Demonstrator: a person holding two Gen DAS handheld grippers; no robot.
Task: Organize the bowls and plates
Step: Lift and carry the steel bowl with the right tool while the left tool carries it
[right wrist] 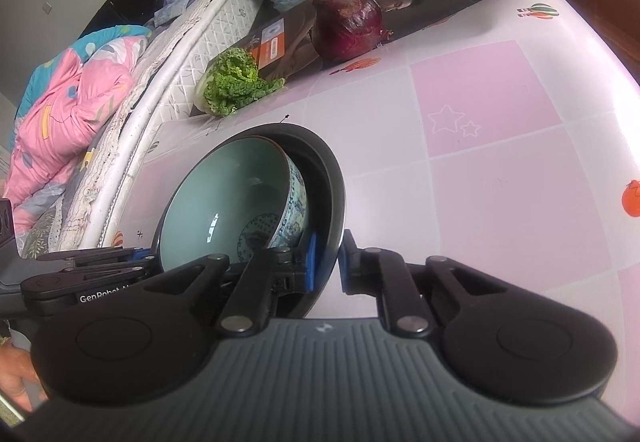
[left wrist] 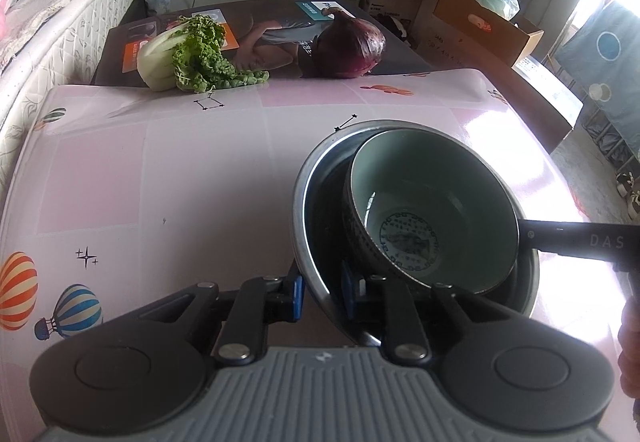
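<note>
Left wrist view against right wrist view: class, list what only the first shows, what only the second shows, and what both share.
Only the left wrist view: cardboard boxes behind the table and hot-air balloon prints on the near cloth.

Only the right wrist view: a pink quilt on the bed and the ceramic bowl's blue patterned outside.

Both: the ceramic bowl tilted inside the metal bowl, whose rim the left gripper and right gripper each straddle, plus the cabbage and red onion.

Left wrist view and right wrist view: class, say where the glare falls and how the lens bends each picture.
Left wrist view: window glare whitens the table at right, and the ceramic bowl sits backlit and dim; the table's far edge bows. Right wrist view: light is more even, with a sheen on the table's curved far corner.
</note>
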